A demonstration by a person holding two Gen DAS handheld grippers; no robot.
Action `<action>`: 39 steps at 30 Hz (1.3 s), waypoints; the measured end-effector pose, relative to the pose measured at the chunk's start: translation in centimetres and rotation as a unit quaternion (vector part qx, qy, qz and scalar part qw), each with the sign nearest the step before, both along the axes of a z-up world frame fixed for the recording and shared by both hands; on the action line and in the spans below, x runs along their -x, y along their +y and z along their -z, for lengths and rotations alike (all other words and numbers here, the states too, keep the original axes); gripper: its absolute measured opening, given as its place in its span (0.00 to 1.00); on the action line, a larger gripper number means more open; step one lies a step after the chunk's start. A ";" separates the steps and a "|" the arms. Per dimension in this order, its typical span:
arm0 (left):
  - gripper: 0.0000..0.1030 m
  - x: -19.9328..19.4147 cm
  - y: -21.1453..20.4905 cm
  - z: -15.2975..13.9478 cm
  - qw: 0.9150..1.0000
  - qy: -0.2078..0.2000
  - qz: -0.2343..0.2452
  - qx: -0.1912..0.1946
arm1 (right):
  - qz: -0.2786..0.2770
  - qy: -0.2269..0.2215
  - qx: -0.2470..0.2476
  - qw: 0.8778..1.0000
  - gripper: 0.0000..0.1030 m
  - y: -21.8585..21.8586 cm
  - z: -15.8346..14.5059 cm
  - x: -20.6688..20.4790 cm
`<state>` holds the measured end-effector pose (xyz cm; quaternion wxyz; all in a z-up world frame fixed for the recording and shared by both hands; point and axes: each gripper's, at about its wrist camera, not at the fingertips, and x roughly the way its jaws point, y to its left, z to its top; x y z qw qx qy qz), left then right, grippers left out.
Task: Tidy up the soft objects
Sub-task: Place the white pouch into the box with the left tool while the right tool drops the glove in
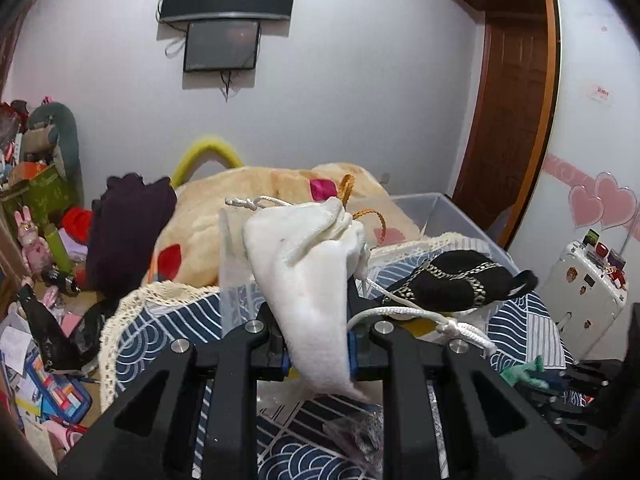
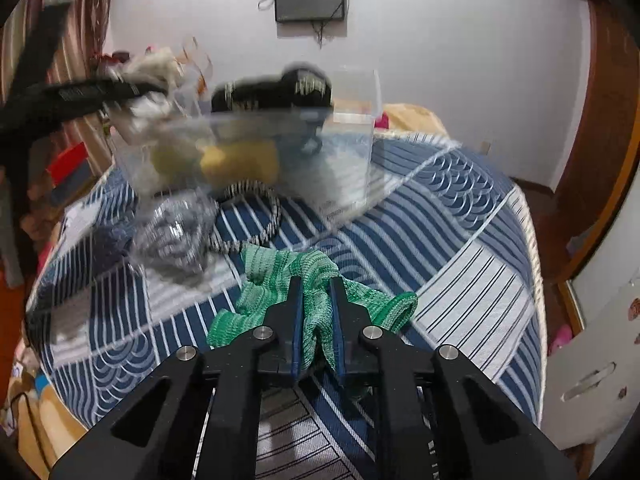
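Observation:
My left gripper (image 1: 316, 312) is shut on a white drawstring pouch (image 1: 308, 264) and holds it up over the near wall of a clear plastic box (image 1: 460, 216). A black pouch with gold chain trim (image 1: 452, 280) lies in the box. In the right wrist view my right gripper (image 2: 316, 284) is shut on a green knit cloth (image 2: 280, 280) that lies on the blue patterned bedspread (image 2: 420, 216). That view shows the clear box (image 2: 352, 152) blurred, with the black pouch (image 2: 276, 88) and a yellow item (image 2: 240, 160) in it. The left gripper (image 2: 132, 88) with the white pouch is at the box's left.
A black-and-white braided band (image 2: 256, 216) and a crumpled clear wrapper (image 2: 176, 232) lie on the bedspread before the box. A beige blanket (image 1: 224, 208) and a dark purple cloth (image 1: 128, 224) sit behind. Clutter fills the floor at left (image 1: 36, 340). A white suitcase (image 1: 588, 292) stands at right.

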<state>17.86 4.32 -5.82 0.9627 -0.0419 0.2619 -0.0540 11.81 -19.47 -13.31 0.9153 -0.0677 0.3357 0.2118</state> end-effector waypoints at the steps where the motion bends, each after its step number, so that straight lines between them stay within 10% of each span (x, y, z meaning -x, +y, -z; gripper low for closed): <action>1: 0.19 -0.5 0.0 0.3 1.000 0.006 0.003 0.002 | -0.001 -0.007 -0.007 1.000 0.11 -0.2 -0.6 0.1; 13: 0.31 -2.6 -0.8 2.0 0.999 0.040 0.005 -0.006 | -0.018 -0.122 -0.060 0.991 0.11 3.3 -9.5 -2.4; 25: 0.77 -1.7 -1.2 1.9 0.999 0.043 0.018 -0.003 | -0.011 -0.049 -0.004 0.999 0.15 7.8 -5.8 -7.9; 33: 0.80 -0.1 -2.1 1.7 0.999 0.040 0.023 -0.001 | -0.009 -0.071 -0.013 0.997 0.46 5.8 -7.3 -5.8; 39: 0.99 2.7 -1.7 0.2 1.000 0.012 0.012 0.010 | -0.027 -0.098 -0.026 0.994 0.58 4.5 -8.6 -3.2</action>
